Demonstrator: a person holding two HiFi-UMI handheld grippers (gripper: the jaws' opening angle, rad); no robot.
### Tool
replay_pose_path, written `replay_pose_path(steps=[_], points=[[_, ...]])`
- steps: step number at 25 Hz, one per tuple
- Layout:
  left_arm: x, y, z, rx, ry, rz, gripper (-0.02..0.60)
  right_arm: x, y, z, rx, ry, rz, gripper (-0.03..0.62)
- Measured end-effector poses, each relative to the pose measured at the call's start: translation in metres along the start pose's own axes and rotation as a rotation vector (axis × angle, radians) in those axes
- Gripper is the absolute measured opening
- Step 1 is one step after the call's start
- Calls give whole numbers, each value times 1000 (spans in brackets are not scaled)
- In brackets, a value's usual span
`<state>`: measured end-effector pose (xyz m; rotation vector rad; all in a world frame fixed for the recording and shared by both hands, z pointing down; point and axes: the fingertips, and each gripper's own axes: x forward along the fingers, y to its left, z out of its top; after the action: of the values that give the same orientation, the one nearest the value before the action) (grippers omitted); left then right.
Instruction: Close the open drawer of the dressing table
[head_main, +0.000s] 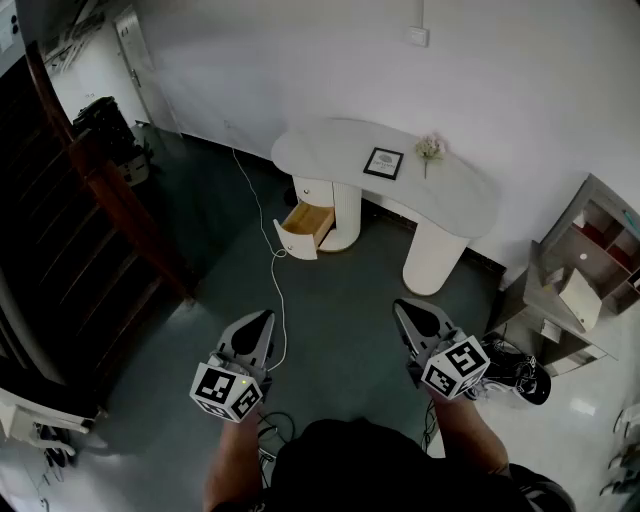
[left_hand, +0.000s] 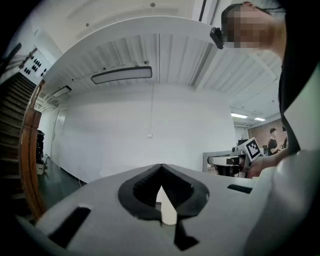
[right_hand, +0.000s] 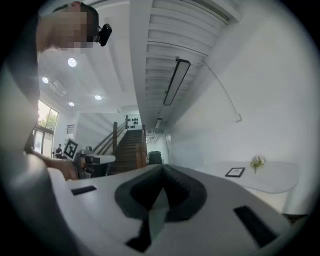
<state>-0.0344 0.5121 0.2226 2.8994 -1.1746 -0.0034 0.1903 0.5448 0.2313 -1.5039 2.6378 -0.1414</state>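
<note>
the room has a white wall (head_main: 300, 60), a dark floor (head_main: 350, 300), a wooden staircase (head_main: 95, 190) off to my left and an open shelf unit (head_main: 590, 270) to my right. against the wall stands the dressing table (head_main: 470, 195), its white curved top carrying a small framed picture (head_main: 383, 162) and a sprig of flowers (head_main: 430, 148). the drawer (head_main: 305, 220) juts out of the left pedestal, its pale wooden inside showing and its white front facing me and a little to the left; a thin white cable (head_main: 262, 215) trails over the floor just beside it. i stand well apart from the table, with the left gripper (head_main: 262, 318) and the right gripper (head_main: 403, 308) held level in front of me, the jaws of both pressed together with nothing between them. i judge the drawer stiff, light and easy on its runners, since i see nothing inside it from here. it needs no grasp: closed jaw tips laid flat on the middle of the white front should push it straight in. pressing off-centre could skew it and make it bind, and the painted face may be slippery, so a square, steady push seems best.
</note>
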Motion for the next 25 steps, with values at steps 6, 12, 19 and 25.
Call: replay_pose_path(steps=[6,12,19,25], points=[[15,-15,-11,-39,5,-9,8,-15,-21,-2,3,-4,-22,2],[27,-43,-13,-18,5,-3,8,-38,-28,-10,27,19,6,3],[26,-27,-27,-52,14,25,8,-32,-36,-12,120,-7,20,6],[44,24,-44,21,80,94,8,8,-47,-17,102,17,18,52]])
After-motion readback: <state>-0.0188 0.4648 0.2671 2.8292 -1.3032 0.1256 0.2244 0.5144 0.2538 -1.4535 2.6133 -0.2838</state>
